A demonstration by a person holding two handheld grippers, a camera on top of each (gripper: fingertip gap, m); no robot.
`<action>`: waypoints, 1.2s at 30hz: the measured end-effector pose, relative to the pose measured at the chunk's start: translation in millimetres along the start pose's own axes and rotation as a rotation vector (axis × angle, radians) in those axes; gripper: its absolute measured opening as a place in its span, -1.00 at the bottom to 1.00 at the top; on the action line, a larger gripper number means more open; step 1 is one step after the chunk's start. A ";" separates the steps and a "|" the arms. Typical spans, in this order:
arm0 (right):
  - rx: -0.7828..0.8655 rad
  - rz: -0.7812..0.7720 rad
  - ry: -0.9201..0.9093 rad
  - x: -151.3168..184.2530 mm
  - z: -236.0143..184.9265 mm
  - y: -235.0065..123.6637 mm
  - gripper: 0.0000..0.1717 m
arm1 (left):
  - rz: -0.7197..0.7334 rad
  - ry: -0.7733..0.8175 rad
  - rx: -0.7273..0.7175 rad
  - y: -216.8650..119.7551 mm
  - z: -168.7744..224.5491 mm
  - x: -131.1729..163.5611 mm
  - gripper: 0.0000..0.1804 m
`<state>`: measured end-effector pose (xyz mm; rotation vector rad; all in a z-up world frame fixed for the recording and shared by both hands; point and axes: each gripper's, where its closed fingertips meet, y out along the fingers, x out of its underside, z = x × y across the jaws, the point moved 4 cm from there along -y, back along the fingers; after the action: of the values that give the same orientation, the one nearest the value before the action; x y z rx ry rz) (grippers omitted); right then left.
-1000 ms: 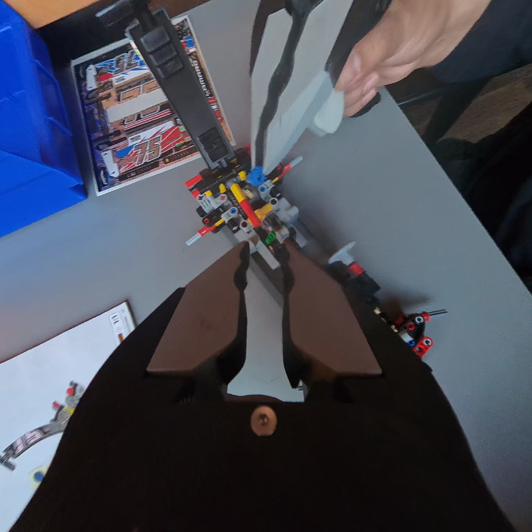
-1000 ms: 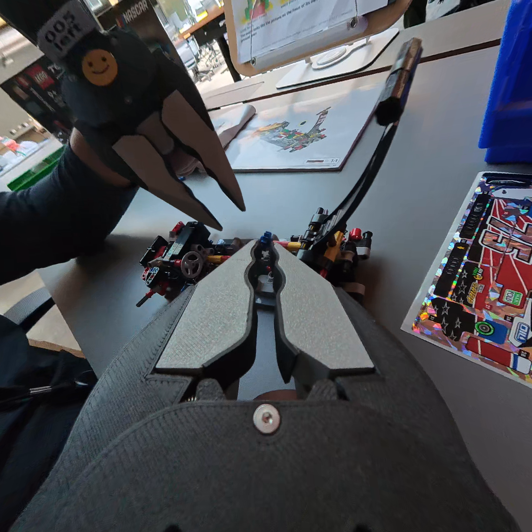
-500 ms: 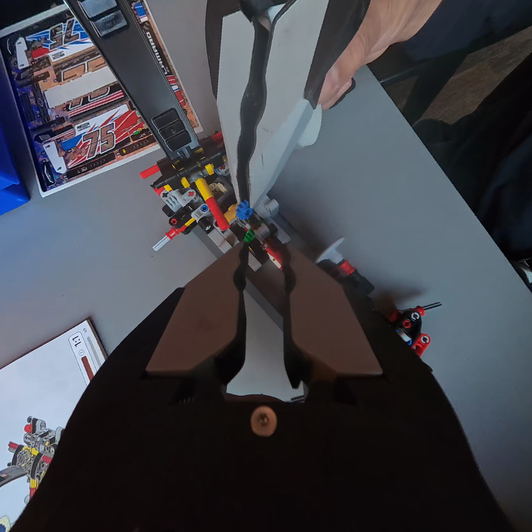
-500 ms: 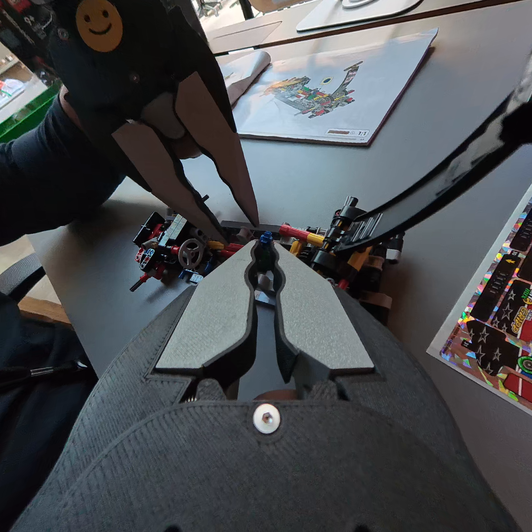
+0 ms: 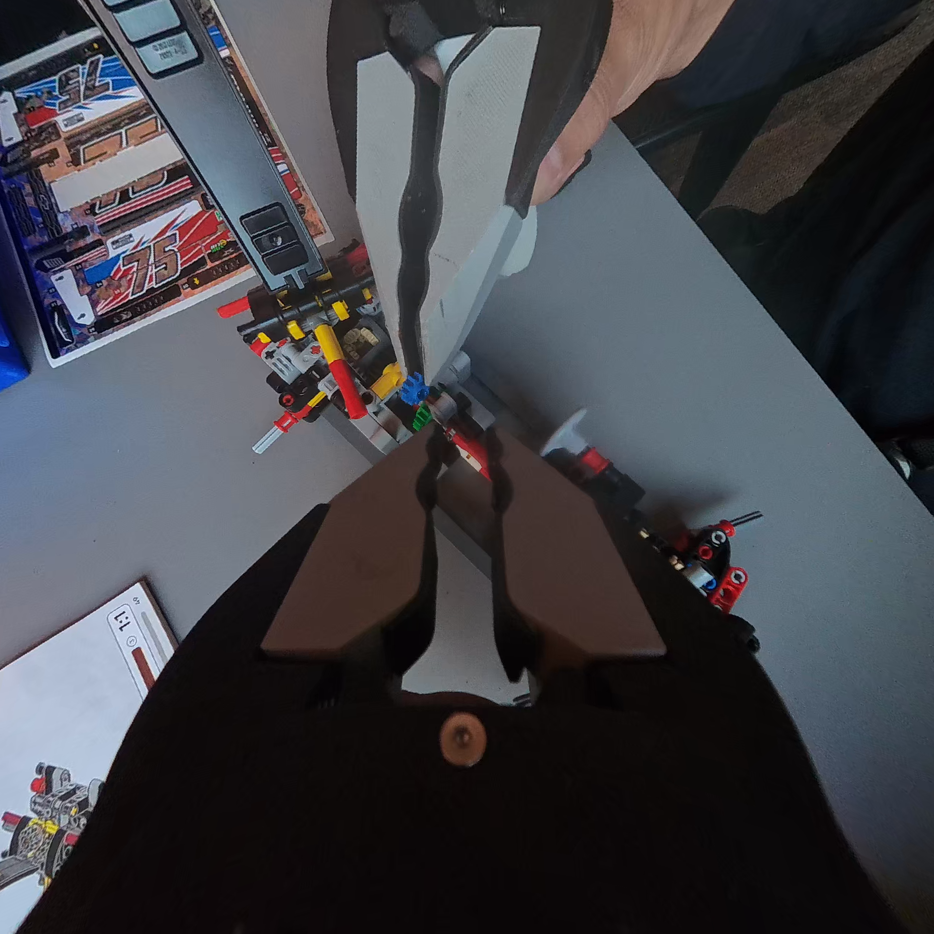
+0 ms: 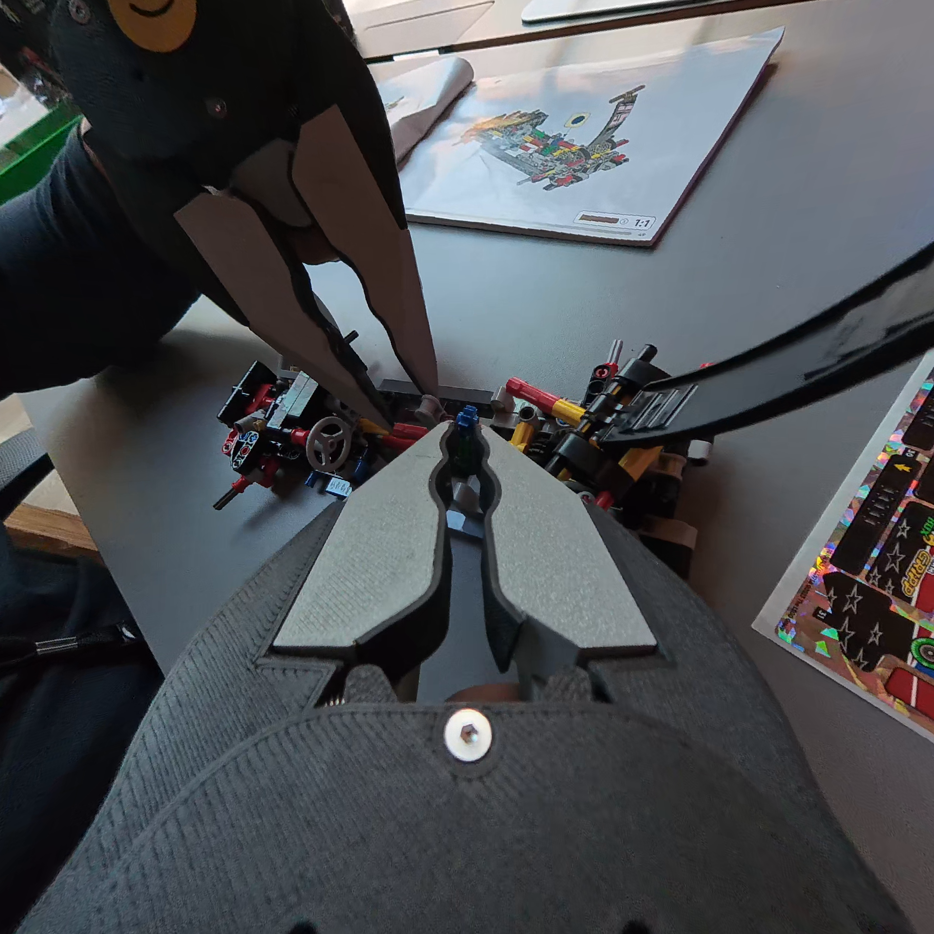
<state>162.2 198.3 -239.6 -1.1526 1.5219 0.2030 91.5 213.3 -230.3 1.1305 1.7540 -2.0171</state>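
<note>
- Since a second back, the right gripper (image 5: 415,371) had carried the blue gear (image 5: 414,391) from near the foot of the long black panel (image 5: 217,151) along the brick model (image 5: 323,348). The gear now sat just beside the green gear (image 5: 420,418).
- Over the same second the left gripper (image 5: 462,434) had come in close, and its tips now reached the model's near end.
- My read: the blue gear was at its landing spot, with the left tool moving in to steady the model.
- Right tool: the jaws were almost closed, pinching the small stem under the blue gear (image 6: 467,415). The gear stuck out just past the tips.
- Left tool: the jaws stood a narrow way apart, straddling a red piece of the model. I could not tell whether the pads pressed on it.
- The model lay on the grey table (image 5: 657,354), between the sticker sheet (image 5: 116,242) and the instruction booklet (image 5: 60,707).
- Only the left wrist view showed the green gear clearly, how near the blue one sat to it, and the hand (image 5: 632,76) behind the right tool.
- Only the right wrist view showed the left gripper (image 6: 407,404) from outside. One tip was at the red parts and the other by a grey bush. It also showed the grey steering wheel (image 6: 328,445) and the panel (image 6: 783,384) rising off the model's far side.
</note>
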 end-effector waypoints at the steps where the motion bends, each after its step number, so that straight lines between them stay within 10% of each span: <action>1: 0.002 -0.001 -0.001 0.1 0.0 -0.6 -0.97 | 0.002 0.000 0.002 -0.2 0.0 0.0 -0.85; 36: -0.010 -0.008 -0.023 0.8 0.1 -0.1 -0.97 | 0.046 0.011 0.061 3.7 -9.6 4.5 -0.82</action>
<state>162.4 197.9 -240.3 -1.1604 1.4972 0.2182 94.5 222.5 -235.8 1.1915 1.6661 -2.0545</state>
